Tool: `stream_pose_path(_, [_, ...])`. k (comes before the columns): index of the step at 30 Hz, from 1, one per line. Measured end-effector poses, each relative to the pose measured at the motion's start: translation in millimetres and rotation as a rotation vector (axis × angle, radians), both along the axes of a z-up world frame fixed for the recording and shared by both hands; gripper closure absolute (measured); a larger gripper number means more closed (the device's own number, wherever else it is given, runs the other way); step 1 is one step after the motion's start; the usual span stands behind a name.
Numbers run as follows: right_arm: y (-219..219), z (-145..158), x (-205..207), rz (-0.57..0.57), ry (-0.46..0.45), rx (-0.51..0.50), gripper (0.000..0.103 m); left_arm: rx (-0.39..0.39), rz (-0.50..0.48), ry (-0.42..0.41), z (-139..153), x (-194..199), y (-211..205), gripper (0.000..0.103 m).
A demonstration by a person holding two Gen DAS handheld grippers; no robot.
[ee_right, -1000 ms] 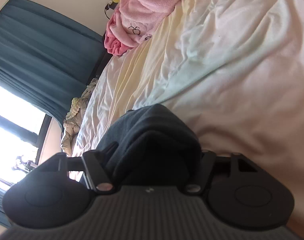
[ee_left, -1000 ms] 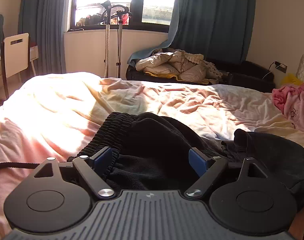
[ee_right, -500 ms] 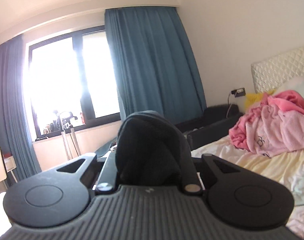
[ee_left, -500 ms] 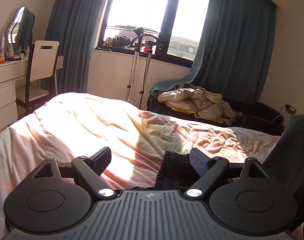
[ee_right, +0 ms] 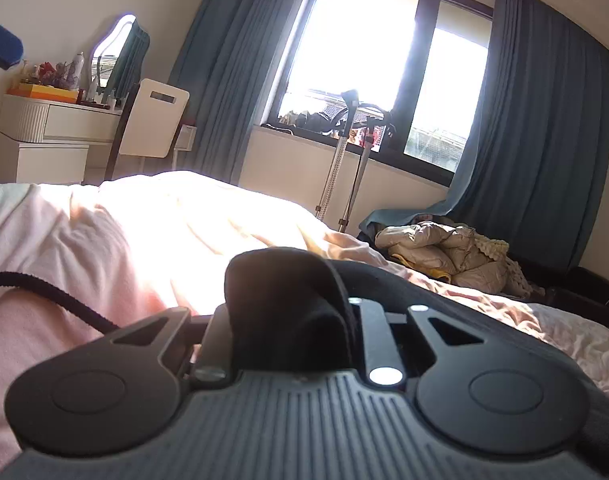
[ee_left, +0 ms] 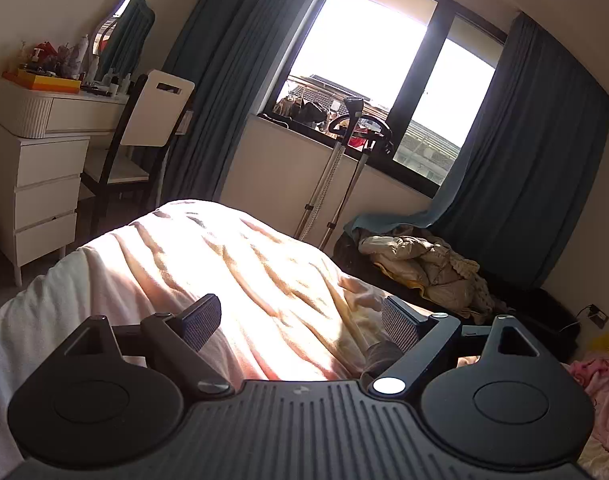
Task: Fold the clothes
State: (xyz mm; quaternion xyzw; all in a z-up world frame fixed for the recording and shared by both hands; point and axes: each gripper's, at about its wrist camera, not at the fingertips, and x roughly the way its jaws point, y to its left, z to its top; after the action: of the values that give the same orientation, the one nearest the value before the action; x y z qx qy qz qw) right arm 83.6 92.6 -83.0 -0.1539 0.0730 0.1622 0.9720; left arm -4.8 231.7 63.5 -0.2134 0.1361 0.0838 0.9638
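L wrist – low over bed (ee_left: 264, 280), faces window (ee_left: 368, 68) | R wrist – lower, nearer, same way | shared: bed, window

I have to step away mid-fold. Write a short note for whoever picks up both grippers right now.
Left gripper: open, nothing between the fingers, held over the bed.
Right gripper: shut on a fold of the black garment; its jaws have just been opening a little, cloth between them.
Garment: bunched in the right gripper, its drawstring trailing over the bed to the left.
Pink clothes: heaped at the bed's right edge.
Done: no finished fold shows.
Left: lay the black garment flat and fold it, then likely the pink heap.
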Motion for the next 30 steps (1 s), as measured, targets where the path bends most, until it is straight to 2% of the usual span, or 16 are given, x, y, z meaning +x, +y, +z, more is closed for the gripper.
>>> stream_pose_path(1, [1,-5,-3,0.015,-0.005,-0.009,0.071,-0.006,0.002,-0.004,1,0,0,0.013])
stream_pose_path(3, [-5,4,-11,0.096,-0.012,0.005,0.048,-0.027,0.0,-0.002,3,2,-2,0.013])
stream_pose_path(4, [-8,9,-16,0.136,-0.015,0.012,0.043,-0.04,-0.007,0.0,4,3,-4,0.013])
stream_pose_path(5, [-11,15,-19,0.19,0.007,0.02,0.031,-0.052,-0.019,0.0,4,4,-8,0.013])
stream_pose_path(6, [-18,23,-26,0.226,0.014,0.025,0.028,-0.061,-0.035,-0.004,5,4,-13,0.013])
stream_pose_path(8, [-32,39,-41,0.298,0.028,0.036,0.028,-0.077,-0.074,-0.013,6,4,-24,0.013])
stream_pose_path(11, [-65,59,-67,0.326,0.016,0.045,0.027,-0.078,-0.152,-0.021,5,4,-45,0.013])
stream_pose_path(15, [-119,70,-87,0.301,0.026,0.027,0.025,-0.007,-0.209,-0.01,1,0,-81,0.013])
stream_pose_path(21, [-212,82,-99,0.131,-0.015,0.128,0.026,0.026,-0.281,0.014,-21,3,-120,0.012])
stream_pose_path(24, [-255,74,-90,0.01,0.014,0.259,0.029,0.038,-0.324,0.05,-40,10,-134,0.012])
stream_pose_path(27, [-275,48,-73,-0.034,0.116,0.311,0.039,0.052,-0.372,0.078,-47,14,-141,0.012])
stream_pose_path(30, [-272,12,-46,0.027,0.332,0.326,0.038,0.041,-0.382,0.079,-52,16,-141,0.011])
